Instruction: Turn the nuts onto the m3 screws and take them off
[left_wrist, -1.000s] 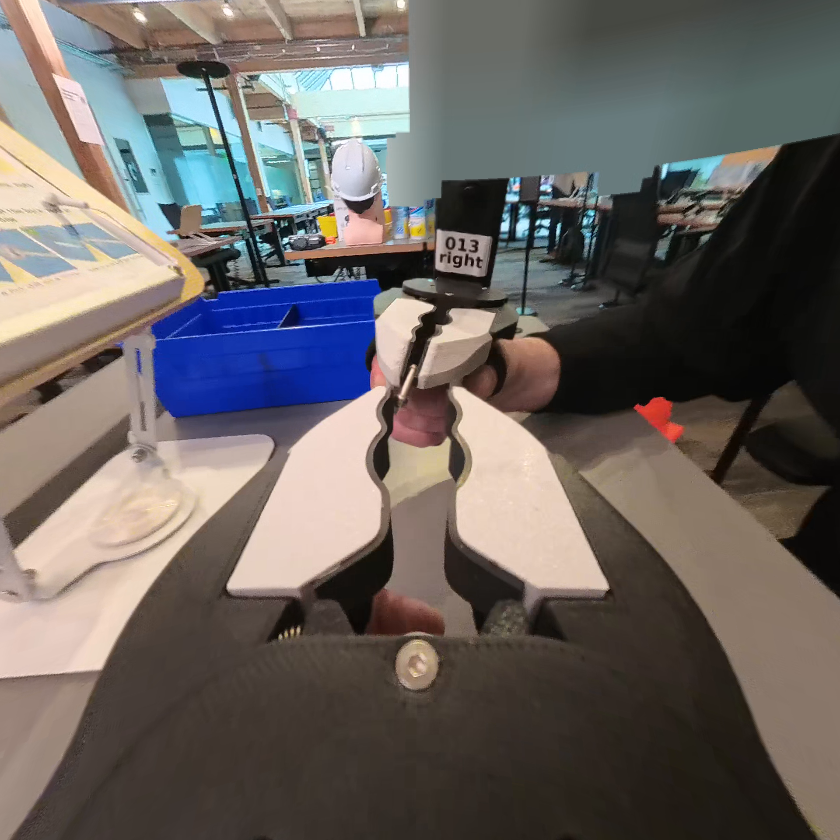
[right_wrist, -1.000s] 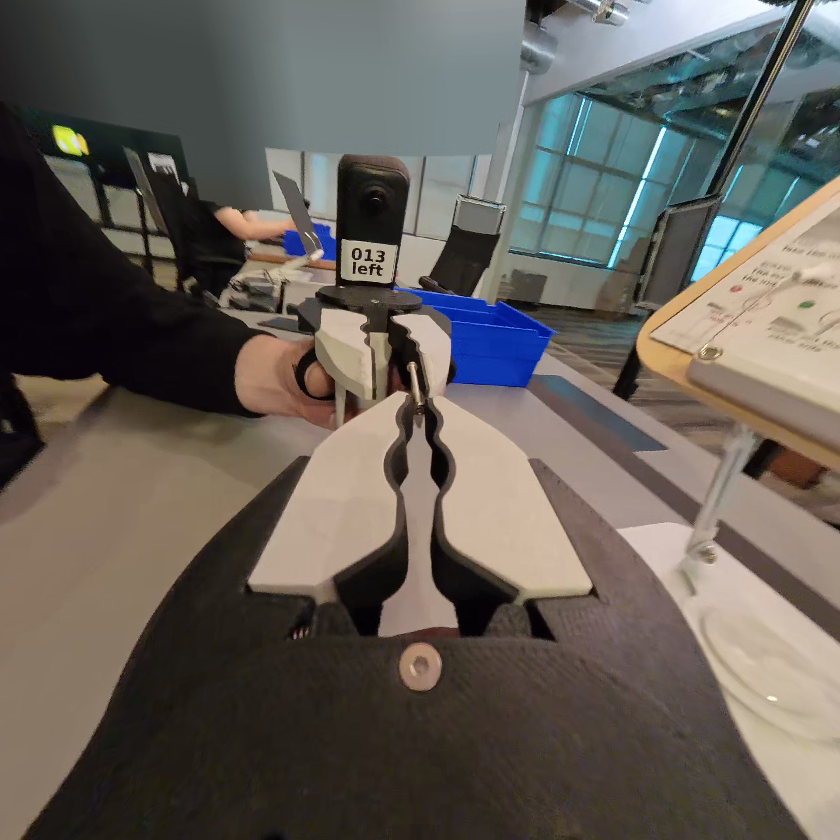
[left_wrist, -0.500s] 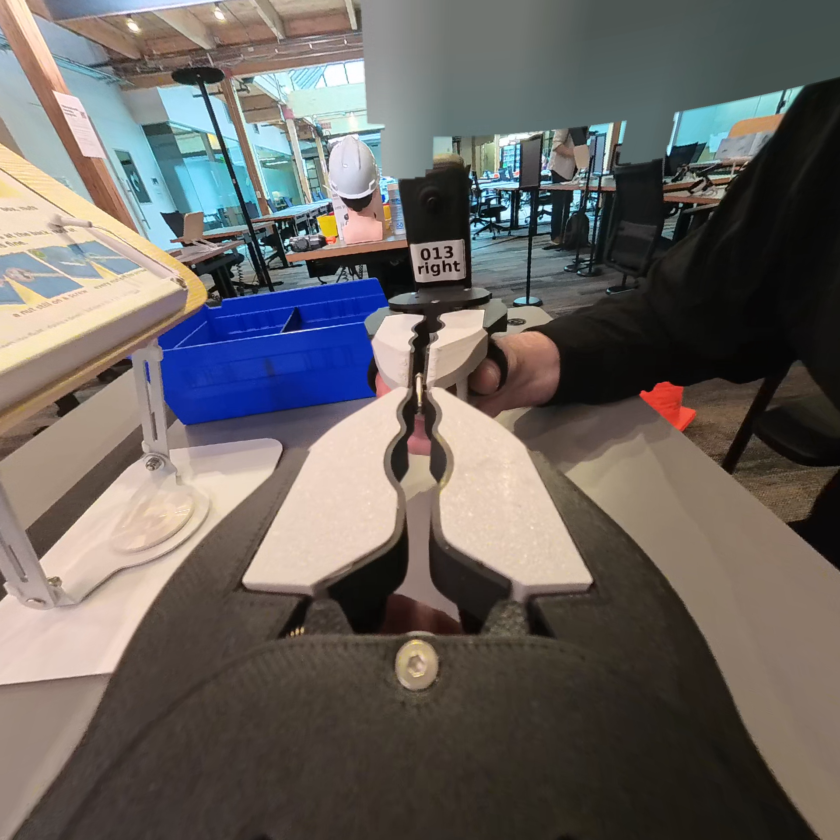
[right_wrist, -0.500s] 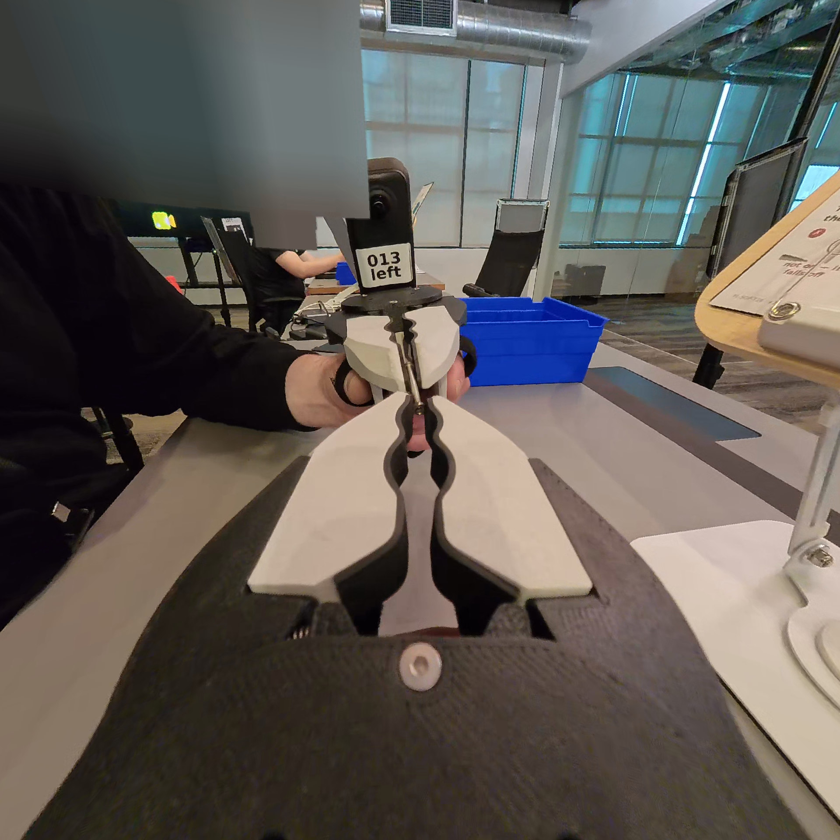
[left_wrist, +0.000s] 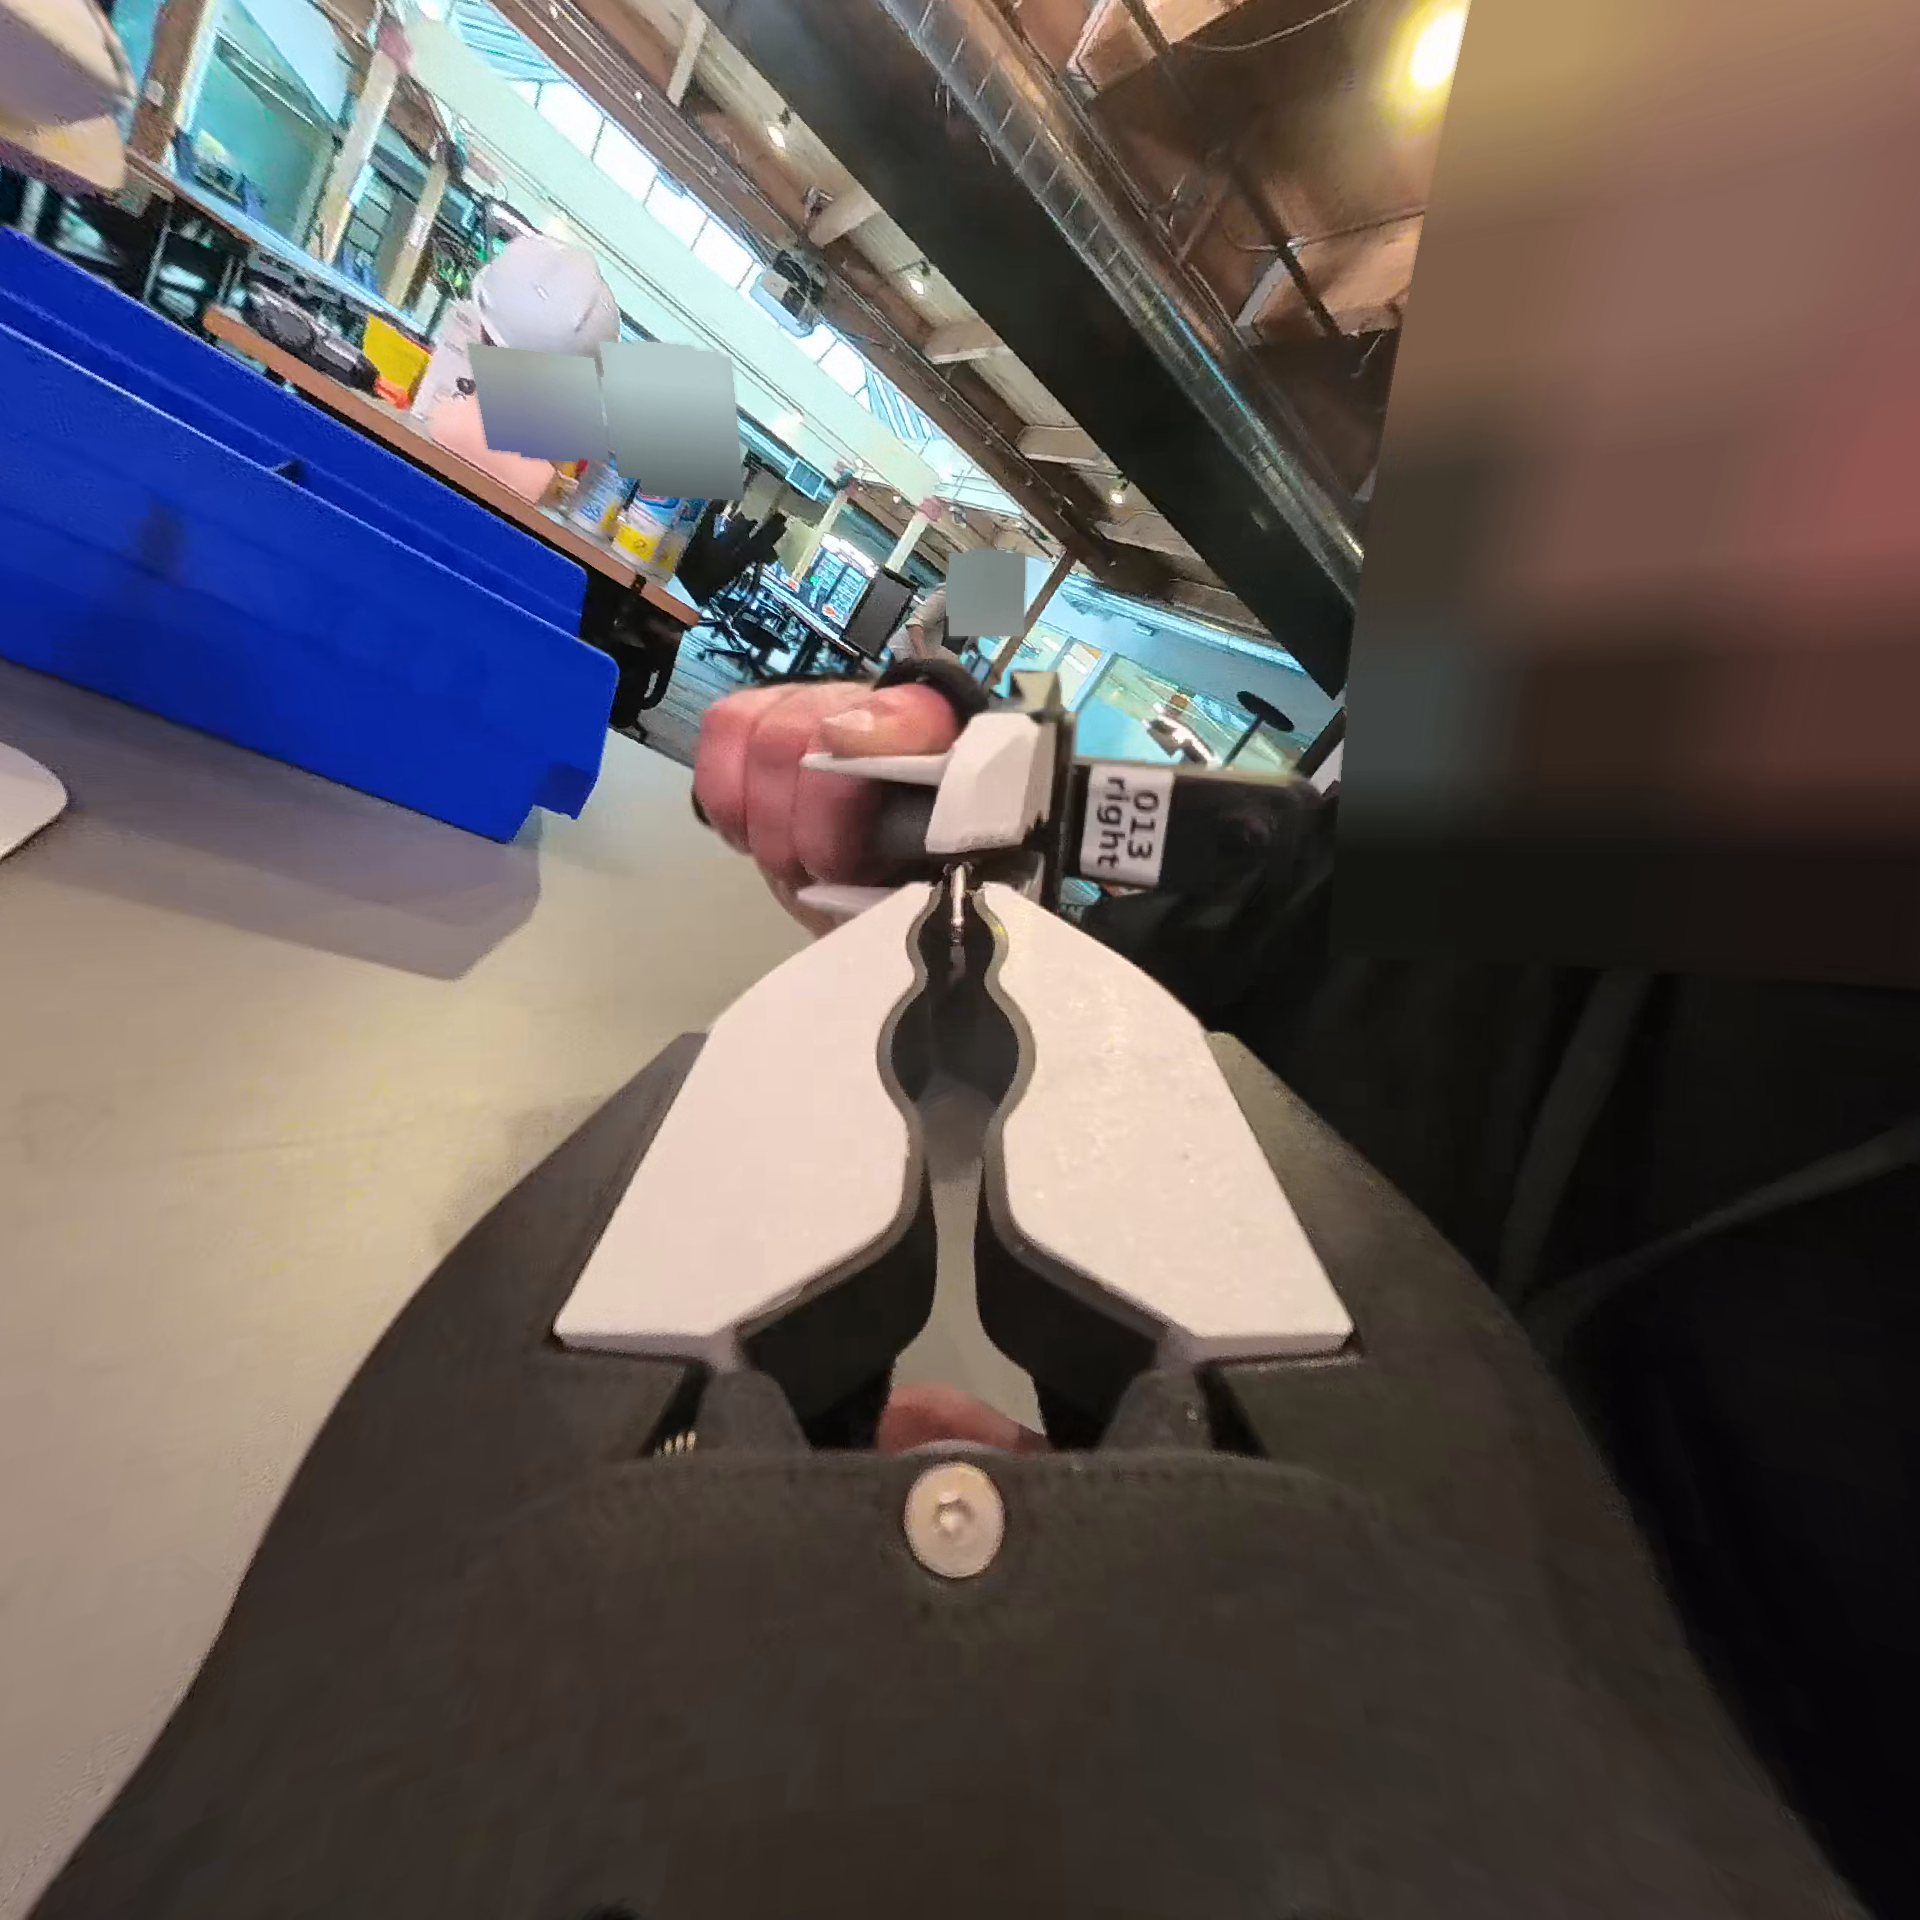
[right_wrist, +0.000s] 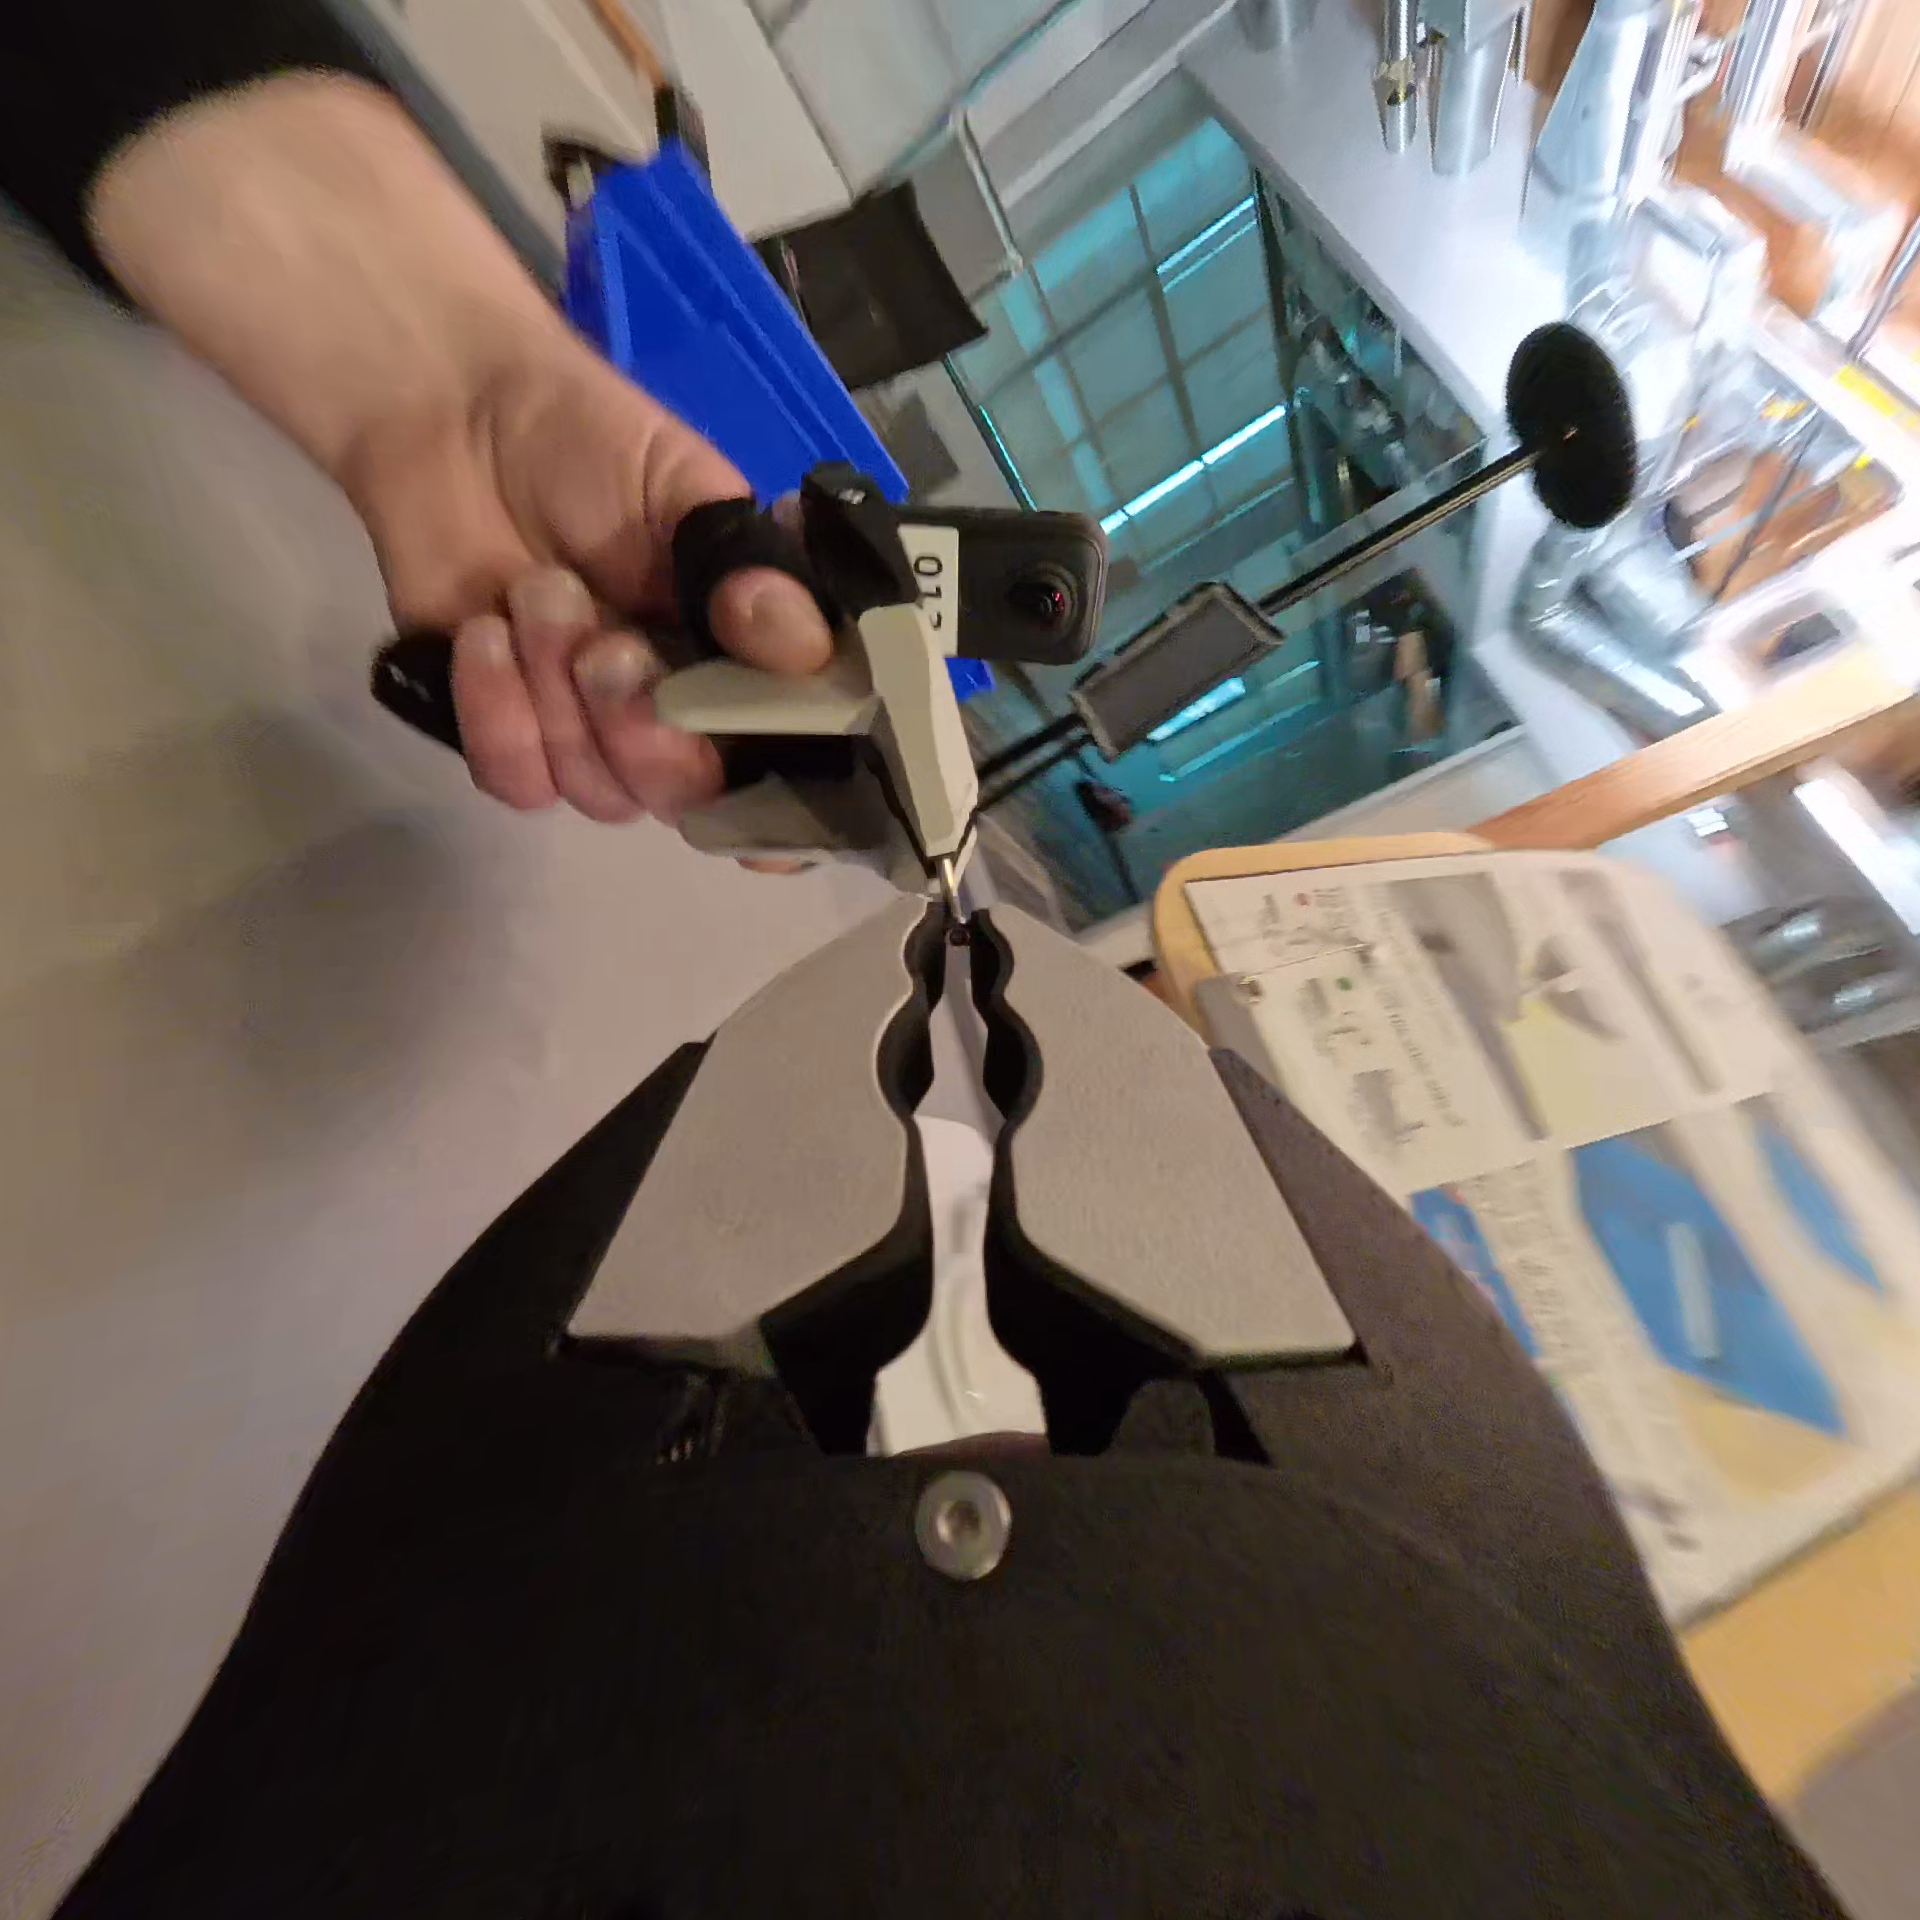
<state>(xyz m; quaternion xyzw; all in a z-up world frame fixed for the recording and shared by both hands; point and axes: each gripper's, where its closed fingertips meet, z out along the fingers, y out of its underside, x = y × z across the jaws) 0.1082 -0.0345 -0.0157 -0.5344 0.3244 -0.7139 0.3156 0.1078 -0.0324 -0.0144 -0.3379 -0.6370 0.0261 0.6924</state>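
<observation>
My two grippers meet tip to tip above the grey table. A thin silver M3 screw spans the small gap between them. My right gripper is shut on one end of the screw. My left gripper is shut on the other end, where the small nut sits; the nut is mostly hidden between the fingertips. Each gripper appears in the other's view, rolled about a quarter turn: the right gripper and the left gripper. A hand holds each one.
A blue bin stands on the table to the left, and it also shows in the right wrist view. A wooden board with an instruction sheet is close on the right. A white stand base lies at the left edge.
My left gripper went from slightly open to shut on the screw's end. Both grippers have since rolled, so each now looks turned about a quarter turn against the other.
</observation>
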